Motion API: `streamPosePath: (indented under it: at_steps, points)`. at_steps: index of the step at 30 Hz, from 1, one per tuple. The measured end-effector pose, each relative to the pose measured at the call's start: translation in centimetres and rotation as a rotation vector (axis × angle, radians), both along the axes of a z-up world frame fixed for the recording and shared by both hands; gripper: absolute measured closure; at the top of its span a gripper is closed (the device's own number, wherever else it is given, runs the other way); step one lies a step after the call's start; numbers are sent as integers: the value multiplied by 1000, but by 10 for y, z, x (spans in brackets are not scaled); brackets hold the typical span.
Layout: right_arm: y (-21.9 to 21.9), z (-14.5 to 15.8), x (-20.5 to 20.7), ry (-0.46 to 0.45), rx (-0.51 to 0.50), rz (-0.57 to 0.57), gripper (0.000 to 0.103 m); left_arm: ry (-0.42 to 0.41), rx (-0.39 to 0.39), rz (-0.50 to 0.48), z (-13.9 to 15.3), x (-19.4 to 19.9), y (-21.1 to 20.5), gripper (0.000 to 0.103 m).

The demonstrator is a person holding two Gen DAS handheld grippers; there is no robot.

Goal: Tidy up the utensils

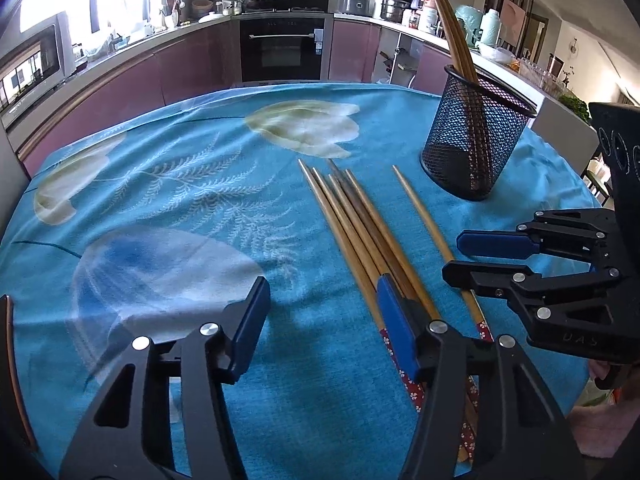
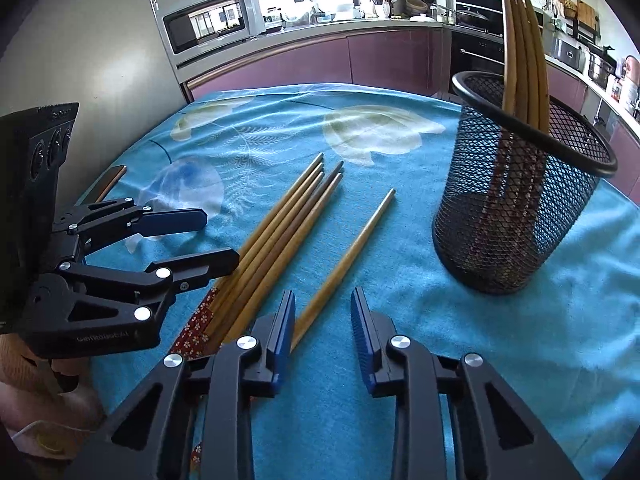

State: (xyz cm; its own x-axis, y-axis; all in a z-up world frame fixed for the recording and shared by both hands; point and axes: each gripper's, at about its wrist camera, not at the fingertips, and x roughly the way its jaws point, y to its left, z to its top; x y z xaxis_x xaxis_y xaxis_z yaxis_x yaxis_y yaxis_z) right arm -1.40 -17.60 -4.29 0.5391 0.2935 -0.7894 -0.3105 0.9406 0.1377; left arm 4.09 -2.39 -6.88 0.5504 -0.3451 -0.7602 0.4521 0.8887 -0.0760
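Your blue floral tablecloth (image 1: 168, 184) carries a black mesh holder (image 2: 516, 208) far right with three chopsticks upright inside, and a bundle of chopsticks (image 2: 280, 224) lying centre beside one loose chopstick (image 2: 348, 256). Your left gripper (image 1: 324, 320) sits parted and empty, its right finger over the bundle; your right gripper (image 2: 322, 320) straddles the loose chopstick's near end, released. Only the right wrist view shows a microwave (image 2: 208, 20) far left.

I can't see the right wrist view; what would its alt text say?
The right gripper hovers open over a blue floral tablecloth, its fingers beside a single loose chopstick. To the left lies a bundle of chopsticks near the left gripper; a black mesh cup at right holds more.
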Motion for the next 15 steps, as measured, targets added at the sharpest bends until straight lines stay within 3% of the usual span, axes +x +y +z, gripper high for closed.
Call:
streamPosePath:
  at_steps: [4, 10, 15]
  points:
    - [-3, 0, -1, 0, -5, -6, 79, 3, 9, -10, 1, 0, -2, 57]
    - [-2, 0, 2, -2, -15, -6, 79, 1, 32, -25, 2, 3, -15, 59]
    - [-1, 0, 2, -8, -37, 1, 82, 23, 14, -33, 1, 9, -18, 80]
